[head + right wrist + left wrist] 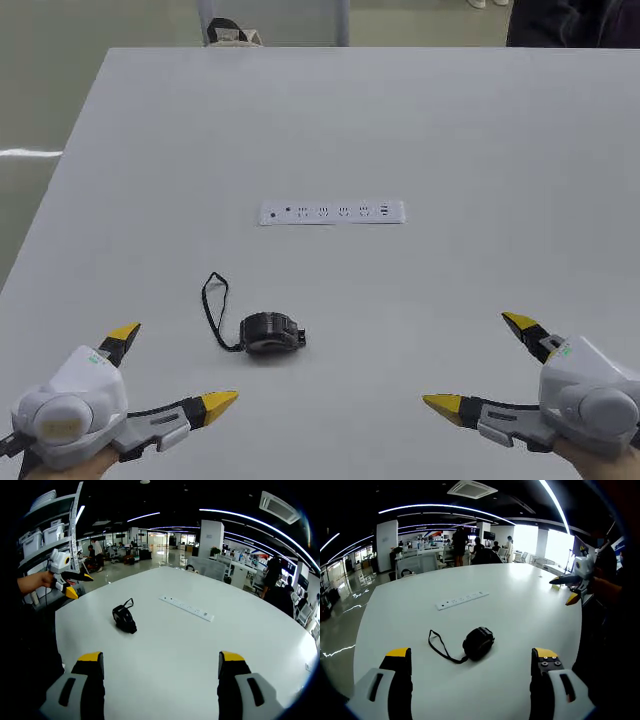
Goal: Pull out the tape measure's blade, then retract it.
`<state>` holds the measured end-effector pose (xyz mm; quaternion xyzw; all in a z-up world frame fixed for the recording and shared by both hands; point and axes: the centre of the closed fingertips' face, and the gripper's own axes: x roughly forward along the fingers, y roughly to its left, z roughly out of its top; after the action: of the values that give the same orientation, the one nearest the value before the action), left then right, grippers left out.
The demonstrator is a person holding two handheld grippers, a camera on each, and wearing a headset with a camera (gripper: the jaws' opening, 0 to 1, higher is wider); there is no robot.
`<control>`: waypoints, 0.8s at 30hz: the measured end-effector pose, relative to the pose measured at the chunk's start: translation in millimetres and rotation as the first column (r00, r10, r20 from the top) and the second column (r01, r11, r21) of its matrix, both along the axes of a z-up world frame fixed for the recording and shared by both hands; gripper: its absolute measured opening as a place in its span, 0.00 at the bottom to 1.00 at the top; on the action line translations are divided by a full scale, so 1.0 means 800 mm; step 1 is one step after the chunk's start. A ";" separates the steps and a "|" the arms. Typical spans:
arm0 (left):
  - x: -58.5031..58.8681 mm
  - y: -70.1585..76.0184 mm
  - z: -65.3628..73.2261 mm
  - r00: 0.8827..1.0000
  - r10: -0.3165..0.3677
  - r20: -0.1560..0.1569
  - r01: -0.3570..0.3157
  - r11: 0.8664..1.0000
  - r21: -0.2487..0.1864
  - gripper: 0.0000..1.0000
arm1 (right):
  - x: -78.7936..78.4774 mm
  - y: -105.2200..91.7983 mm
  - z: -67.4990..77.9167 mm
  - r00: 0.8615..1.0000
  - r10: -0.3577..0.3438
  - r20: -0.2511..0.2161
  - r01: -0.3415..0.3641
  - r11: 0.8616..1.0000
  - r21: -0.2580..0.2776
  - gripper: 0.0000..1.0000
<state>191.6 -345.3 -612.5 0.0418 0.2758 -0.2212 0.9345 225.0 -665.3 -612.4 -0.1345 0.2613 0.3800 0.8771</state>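
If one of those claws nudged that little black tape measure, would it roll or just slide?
Probably slide: the tape measure looks like a compact, hard case resting on the smooth white table. Its wrist strap lies in a limp loop, so it would likely trail floppily.

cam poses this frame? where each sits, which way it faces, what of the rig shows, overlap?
Head view: head-worn, looking forward and down at table, tape measure, power strip; left gripper and right gripper open at bottom.
Left gripper view: on the left gripper, facing the tape measure; own jaws below, right gripper and right hand at right.
Right gripper view: on the right gripper, facing the tape measure; own jaws below, left gripper and left hand at left.
Shared: all see tape measure and power strip.
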 end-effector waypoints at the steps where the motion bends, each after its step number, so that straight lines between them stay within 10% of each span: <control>1: 0.001 -0.001 -0.001 1.000 -0.003 -0.003 0.003 1.000 0.002 0.99 | 0.000 0.001 -0.001 1.000 0.006 -0.004 -0.006 1.000 -0.002 0.97; 24: 0.039 -0.001 -0.045 0.995 -0.094 -0.045 0.097 0.993 0.066 0.95 | 0.014 0.036 -0.030 0.984 0.167 -0.060 -0.170 0.985 -0.038 0.89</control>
<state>222.7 -346.0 -648.7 0.0820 0.3005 -0.2569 0.9148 236.0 -636.8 -636.7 -0.1644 0.2817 0.4507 0.8310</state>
